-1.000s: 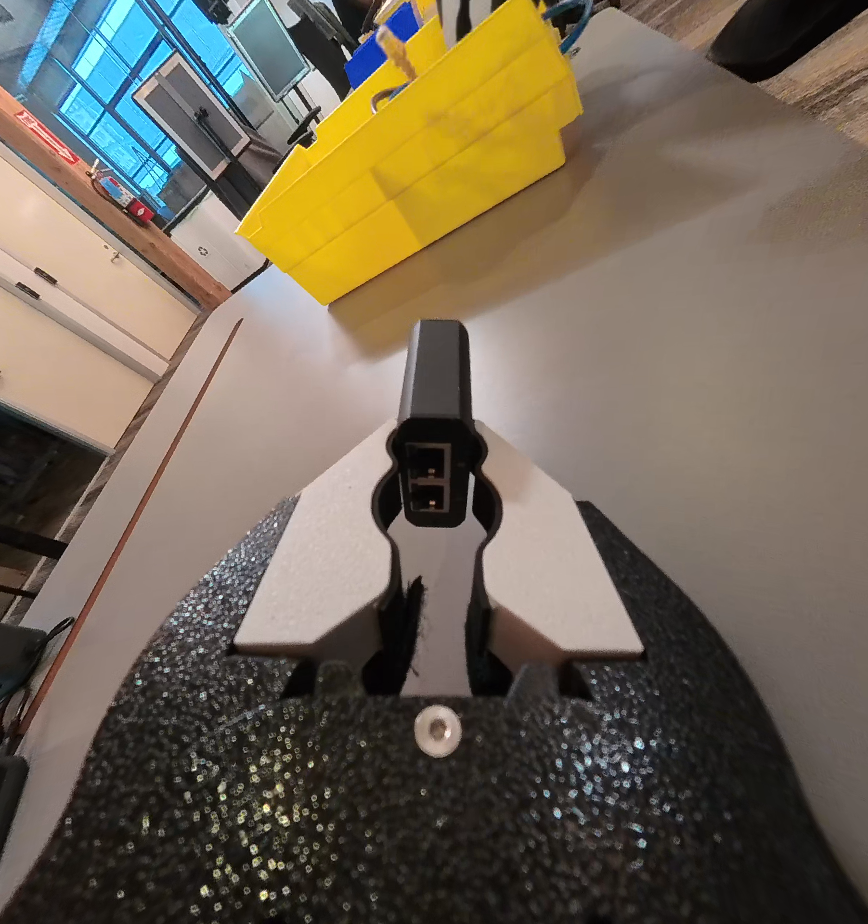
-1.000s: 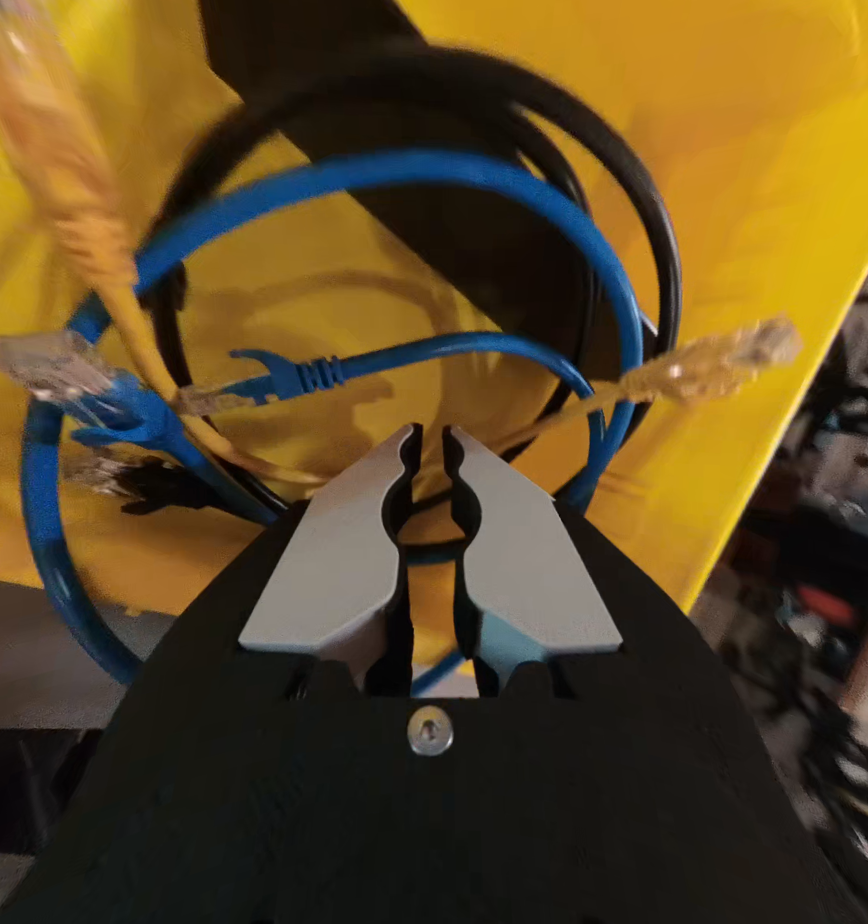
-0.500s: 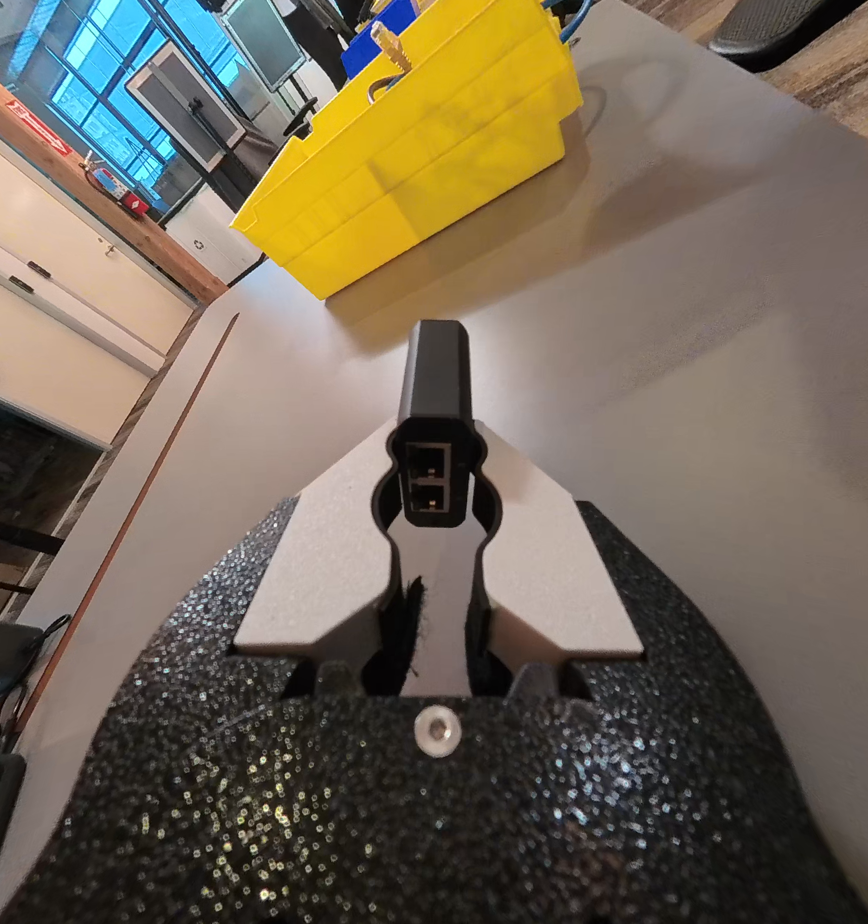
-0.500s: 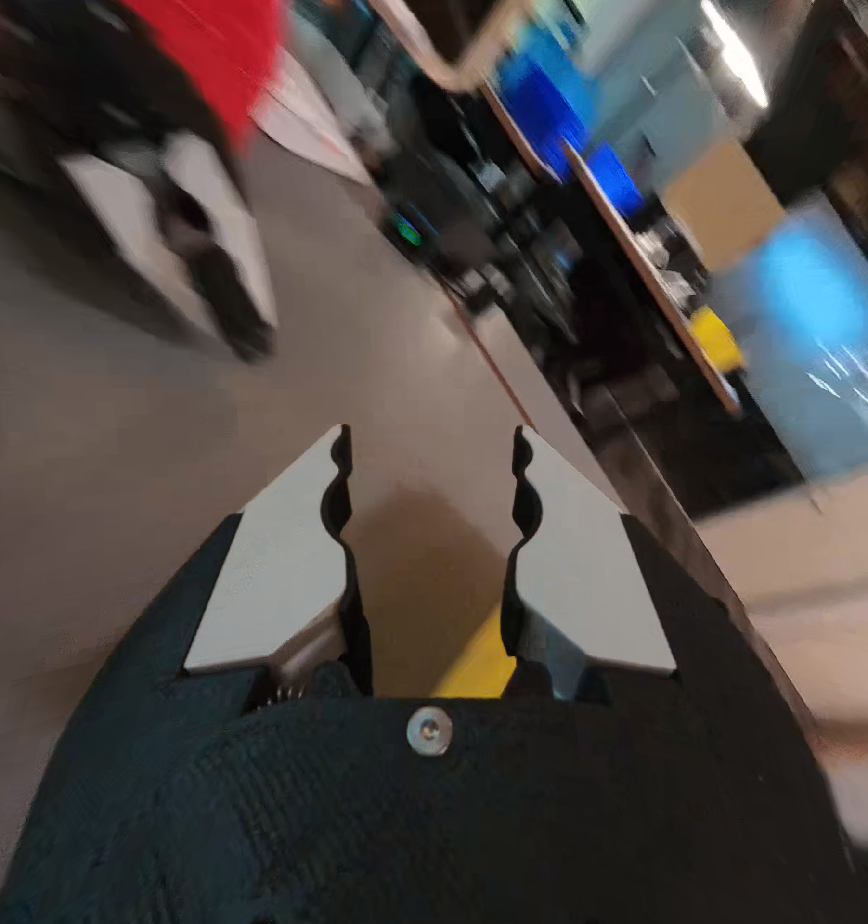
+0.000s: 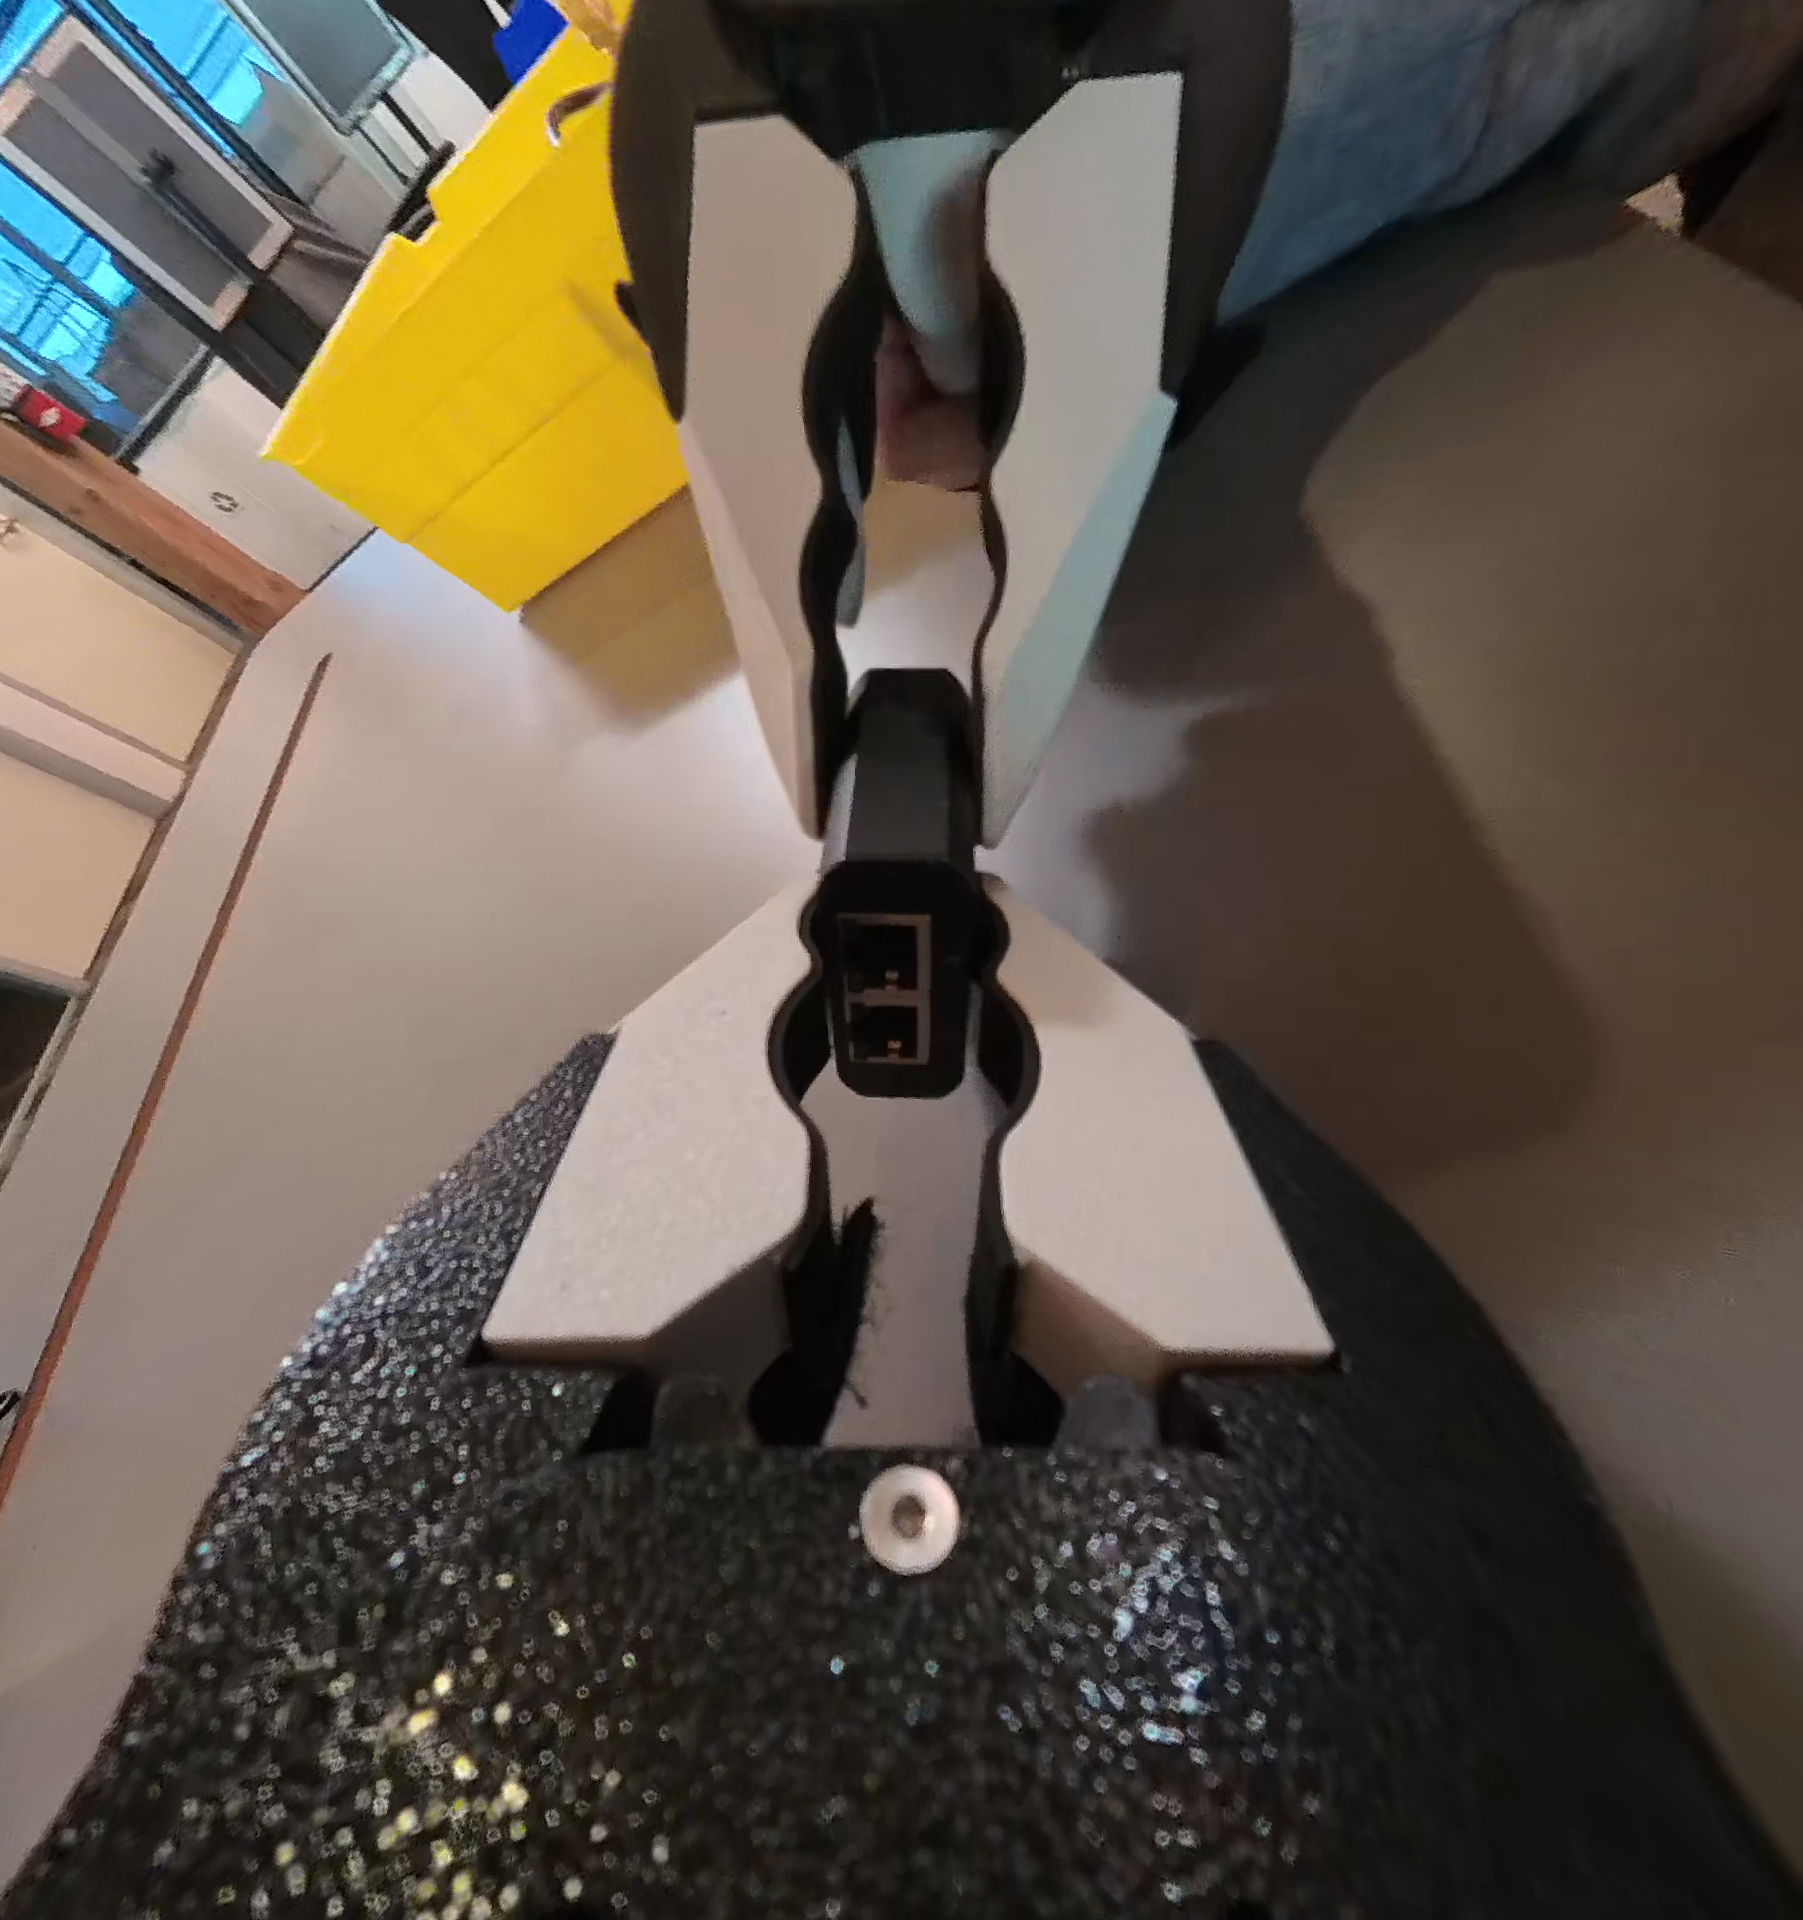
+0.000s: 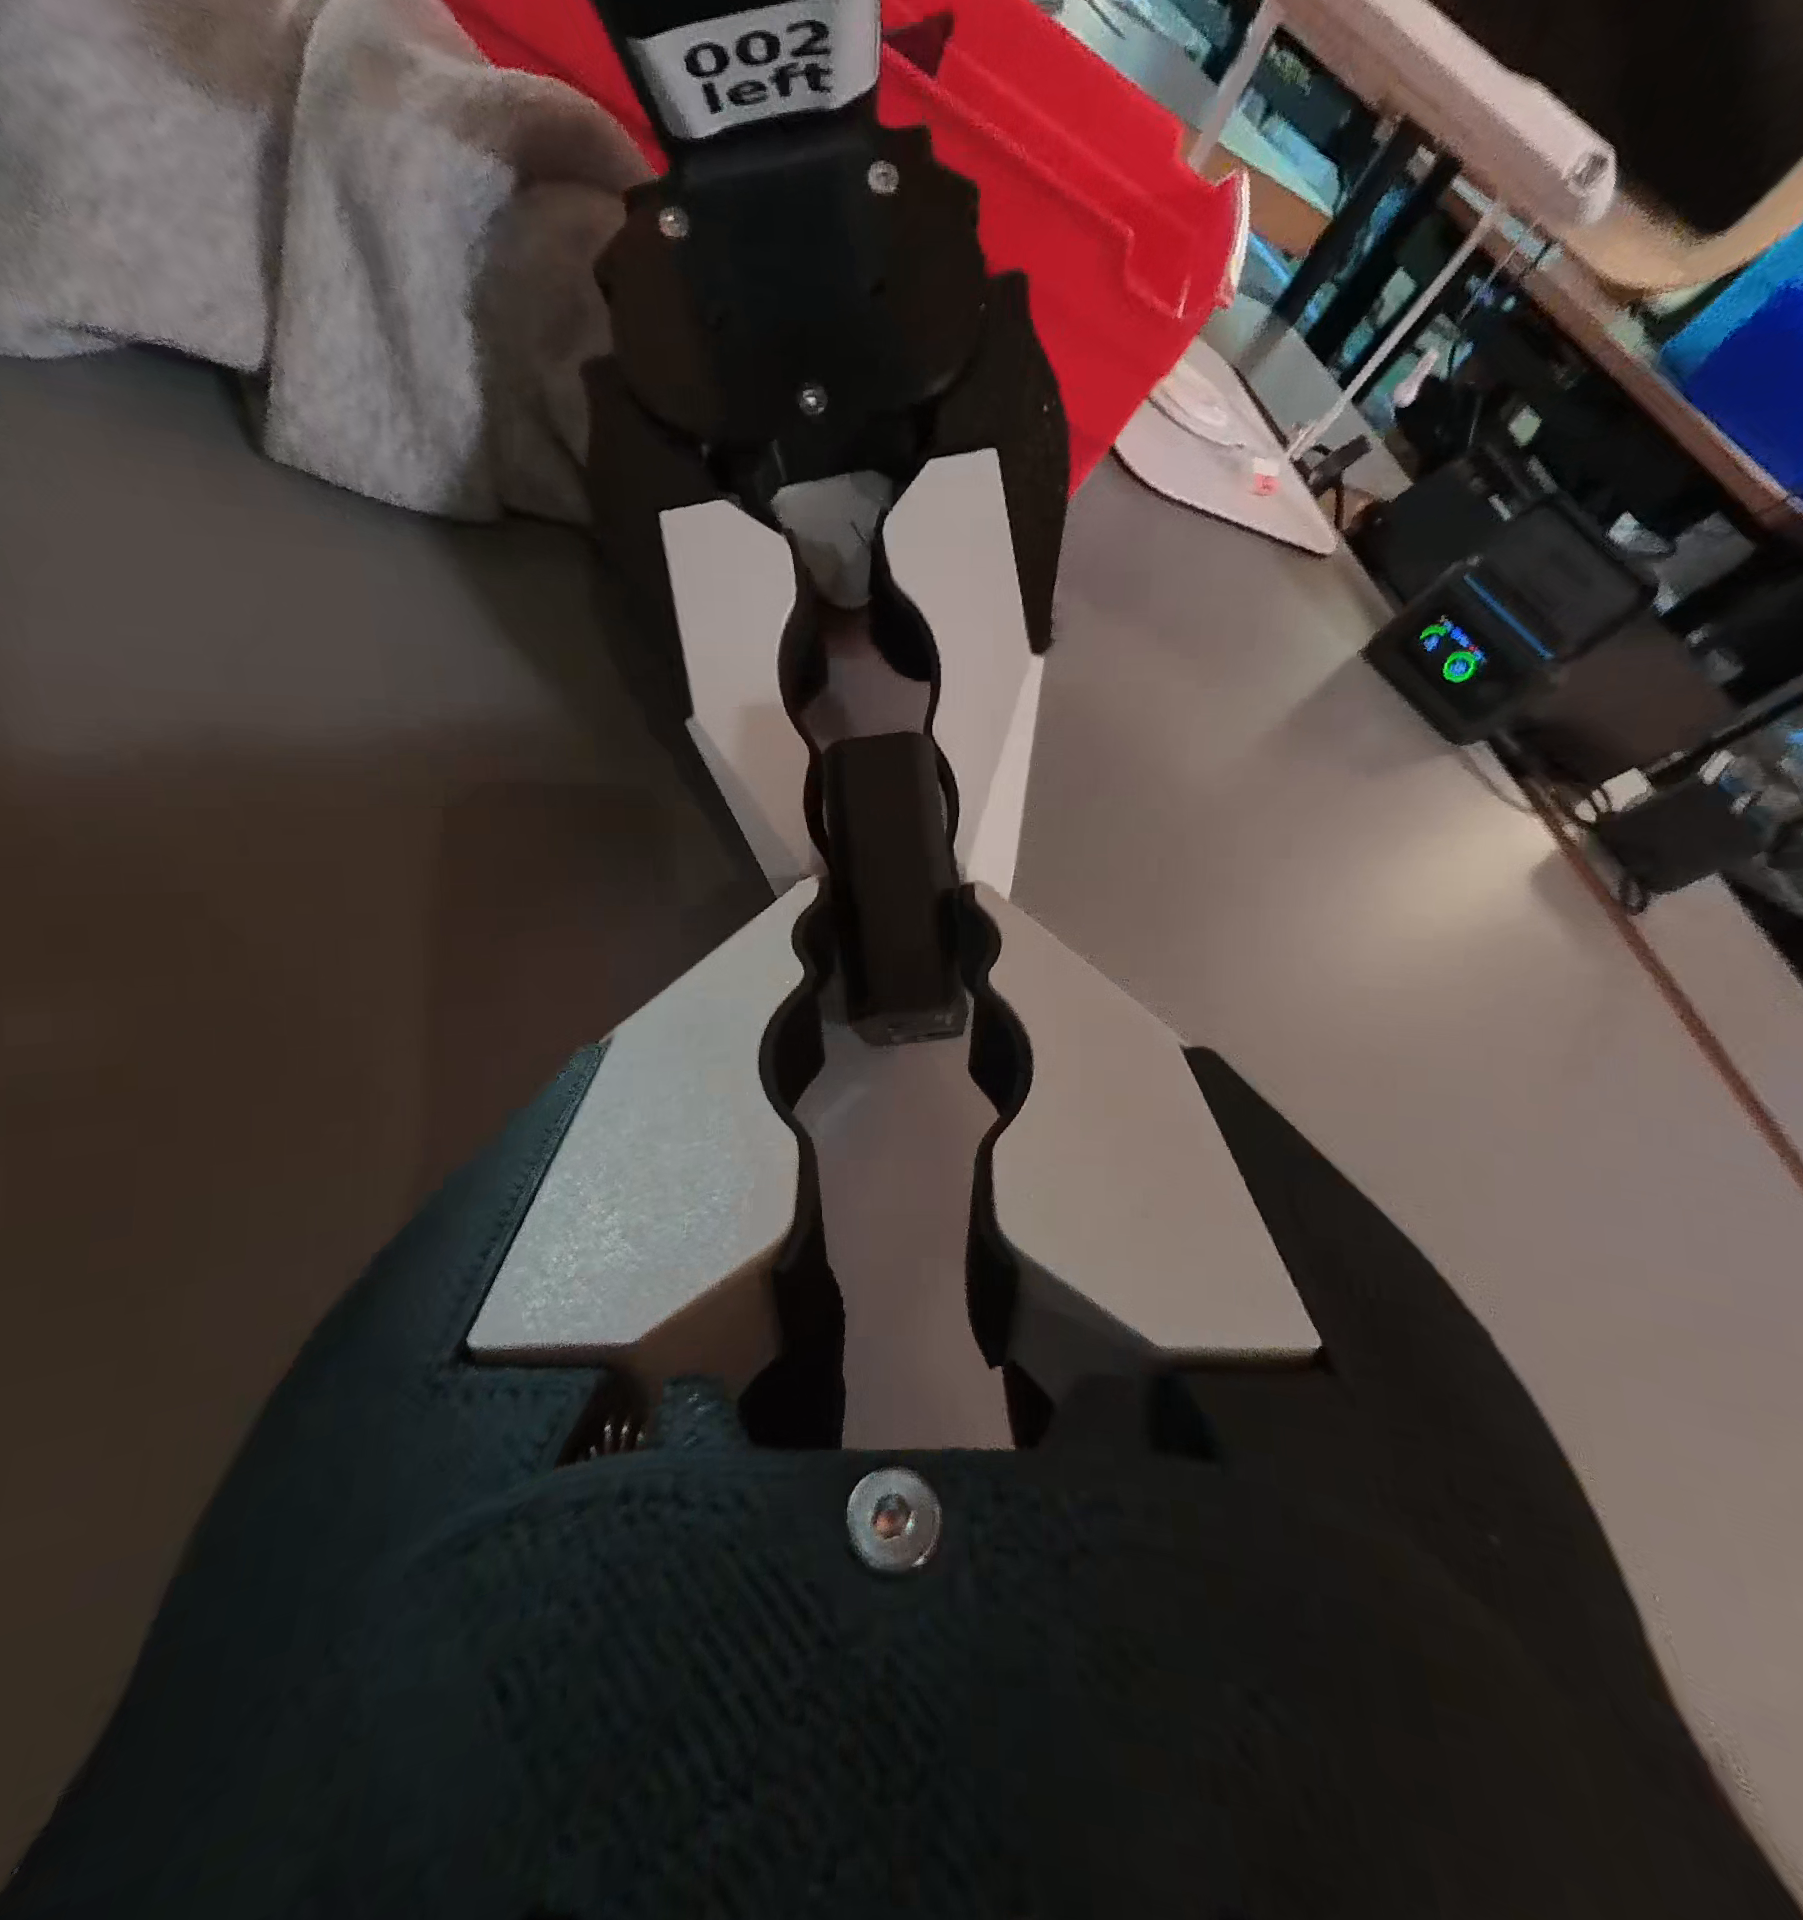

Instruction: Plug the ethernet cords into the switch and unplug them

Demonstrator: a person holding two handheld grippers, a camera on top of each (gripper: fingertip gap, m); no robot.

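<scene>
- Black switch point(image 5: 895, 997) is clamped at its port end by the left gripper point(image 5: 897, 997).
- Its far end is enclosed by the right gripper point(image 6: 881, 966); firm contact cannot be told.
- Behind, a yellow bin point(image 5: 492, 416) is seen on the grey table point(image 5: 461, 831).

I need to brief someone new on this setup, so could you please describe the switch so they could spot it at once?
Start at the grey table with the yellow bin at its far end. Mid-table, two tools meet tip to tip, the left tool and the right tool. The switch is the small black box between them, with two stacked ports on its end; no cords are plugged in.
</scene>
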